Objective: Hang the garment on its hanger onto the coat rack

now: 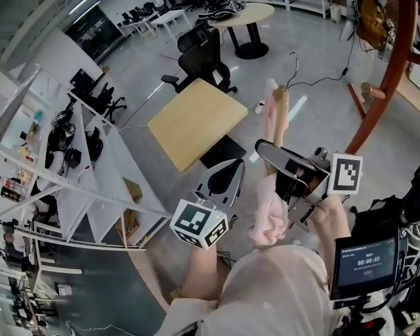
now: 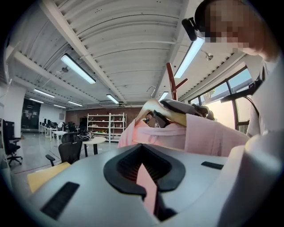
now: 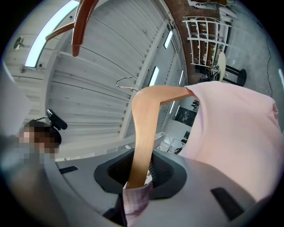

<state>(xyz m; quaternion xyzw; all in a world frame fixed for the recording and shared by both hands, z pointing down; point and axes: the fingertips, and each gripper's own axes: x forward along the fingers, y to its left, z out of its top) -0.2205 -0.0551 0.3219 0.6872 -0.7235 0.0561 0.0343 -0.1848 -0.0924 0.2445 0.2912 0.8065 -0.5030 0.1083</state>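
Note:
A pink garment (image 1: 272, 211) hangs on a wooden hanger (image 1: 281, 117) with a metal hook (image 1: 293, 65). My right gripper (image 1: 274, 155) is shut on the hanger's arm (image 3: 143, 142), with a bit of the garment's collar (image 3: 135, 200) caught beside it. The left gripper (image 1: 223, 181) is shut on a fold of the pink fabric (image 2: 146, 186), lower and to the left. The red-brown coat rack (image 1: 388, 77) stands at the right. From the right gripper (image 3: 137, 181), one of the rack's pegs (image 3: 82, 22) shows above the hook (image 3: 126, 82). From the left gripper (image 2: 147, 188), the rack's post (image 2: 172, 84) rises behind the hanger (image 2: 153, 108).
A light wooden table (image 1: 197, 121) and a black office chair (image 1: 203, 56) stand ahead on the grey floor. White shelving (image 1: 98, 184) fills the left side. A round table (image 1: 246, 16) is farther back. A small screen (image 1: 364, 259) sits low at the right.

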